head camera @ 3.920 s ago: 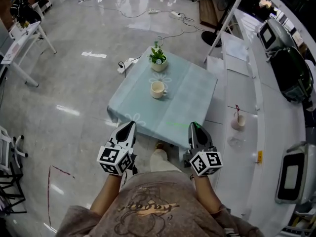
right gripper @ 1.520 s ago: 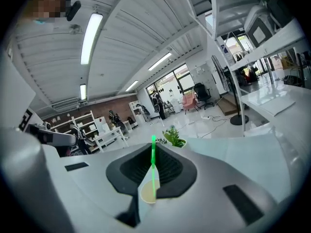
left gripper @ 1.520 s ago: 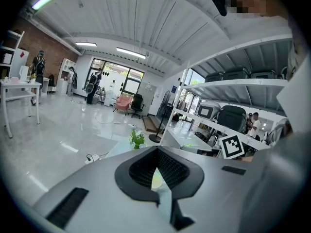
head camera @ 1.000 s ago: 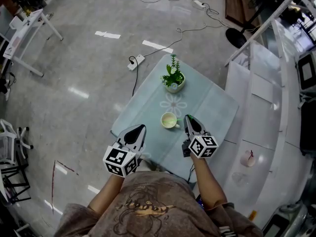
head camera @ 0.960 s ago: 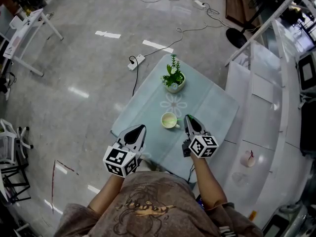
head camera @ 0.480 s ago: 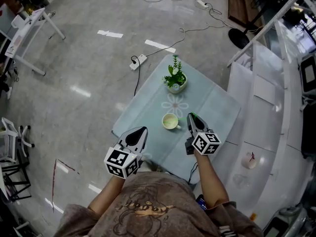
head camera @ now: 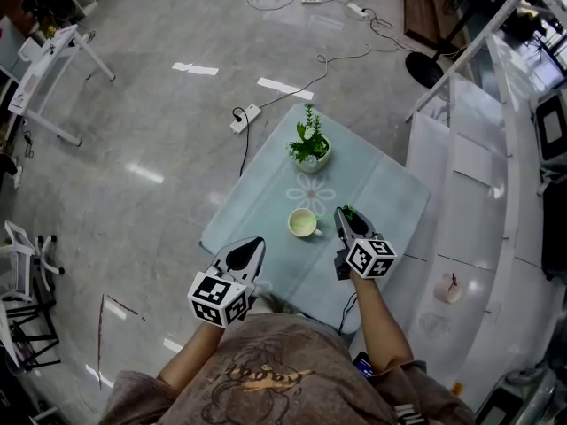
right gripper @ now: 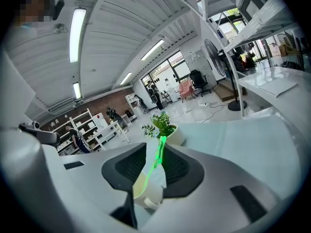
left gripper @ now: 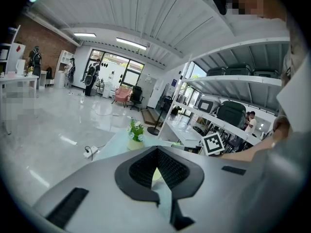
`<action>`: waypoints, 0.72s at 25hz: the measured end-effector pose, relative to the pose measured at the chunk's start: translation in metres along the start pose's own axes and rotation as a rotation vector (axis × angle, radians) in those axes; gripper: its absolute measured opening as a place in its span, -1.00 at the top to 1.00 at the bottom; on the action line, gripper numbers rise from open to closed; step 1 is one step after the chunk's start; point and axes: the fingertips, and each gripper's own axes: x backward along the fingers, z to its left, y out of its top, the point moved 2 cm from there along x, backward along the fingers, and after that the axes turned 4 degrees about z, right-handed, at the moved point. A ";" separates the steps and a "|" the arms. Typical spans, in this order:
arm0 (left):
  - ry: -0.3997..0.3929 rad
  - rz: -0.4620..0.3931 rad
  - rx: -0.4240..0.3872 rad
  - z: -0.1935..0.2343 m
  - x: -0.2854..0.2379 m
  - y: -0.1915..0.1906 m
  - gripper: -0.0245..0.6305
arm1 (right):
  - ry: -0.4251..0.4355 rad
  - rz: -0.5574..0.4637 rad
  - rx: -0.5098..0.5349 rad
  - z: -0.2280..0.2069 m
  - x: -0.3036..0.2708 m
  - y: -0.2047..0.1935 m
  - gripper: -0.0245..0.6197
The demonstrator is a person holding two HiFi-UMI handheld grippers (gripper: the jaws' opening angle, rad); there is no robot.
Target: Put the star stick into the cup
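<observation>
- The right gripper [right gripper: 155, 144] hangs over the cup [right gripper: 145, 191] with its tips pointed down at the rim. That looks like the way to line the stick [right gripper: 156, 158] up with the mouth.
- Its 2 jaws are opening. The stick stands in the gap between them, and the pads no longer seem to pinch it.
- The stick's lower end is already inside the cup and its upper end leans up and away between the jaws. The drop looks all but done.
- The left gripper [left gripper: 156, 150] is held low at the near edge of the table [head camera: 372, 184], well apart from the cup. Its jaws are pressed together on nothing, most likely parked out of the way.
- The stick is thin, bright green and translucent, almost glowing. Its top widens a little, but the star shape is too small to make out.
- The cup is pale with 1 handle, upright near the table's middle, with a plant [head camera: 310, 144] beyond it.
</observation>
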 end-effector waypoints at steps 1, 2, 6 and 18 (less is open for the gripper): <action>-0.006 0.003 -0.002 -0.002 -0.001 0.000 0.86 | -0.005 0.000 0.001 -0.002 0.001 0.001 0.60; -0.011 0.004 -0.005 -0.003 -0.002 0.000 0.86 | -0.010 -0.001 0.001 -0.004 0.002 0.002 0.57; -0.037 0.004 -0.018 -0.011 -0.009 0.004 0.86 | -0.026 -0.017 0.000 -0.012 0.012 0.007 0.53; -0.109 -0.024 -0.048 -0.040 -0.030 0.025 0.86 | -0.077 -0.127 0.013 -0.018 0.079 0.037 0.51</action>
